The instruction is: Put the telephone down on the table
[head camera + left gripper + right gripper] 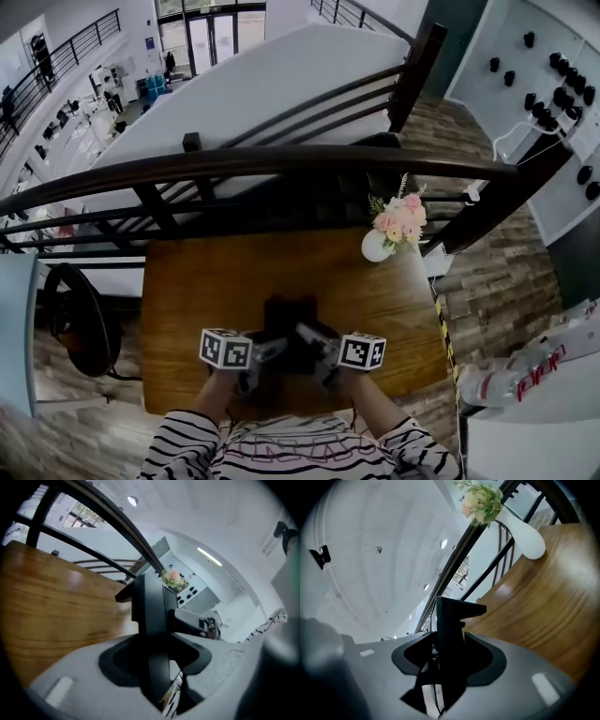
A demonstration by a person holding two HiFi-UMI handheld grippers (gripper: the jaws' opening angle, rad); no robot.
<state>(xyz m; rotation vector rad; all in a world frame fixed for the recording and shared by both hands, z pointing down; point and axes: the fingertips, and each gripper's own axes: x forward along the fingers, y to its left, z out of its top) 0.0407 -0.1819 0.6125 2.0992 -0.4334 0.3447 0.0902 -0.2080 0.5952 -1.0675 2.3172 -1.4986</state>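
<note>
You are standing at the wooden table (187,309), which is sitting against a dark railing (281,161). You are holding the black telephone (290,317) over the table's near half, between both tools; whether it is touching the wood is not showing. Your left tool (270,351) is clamping its left side and your right tool (314,339) its right side, each with jaws partway apart on the body. A white vase (376,247) of pink flowers (401,217) is standing at the far right corner.
</note>
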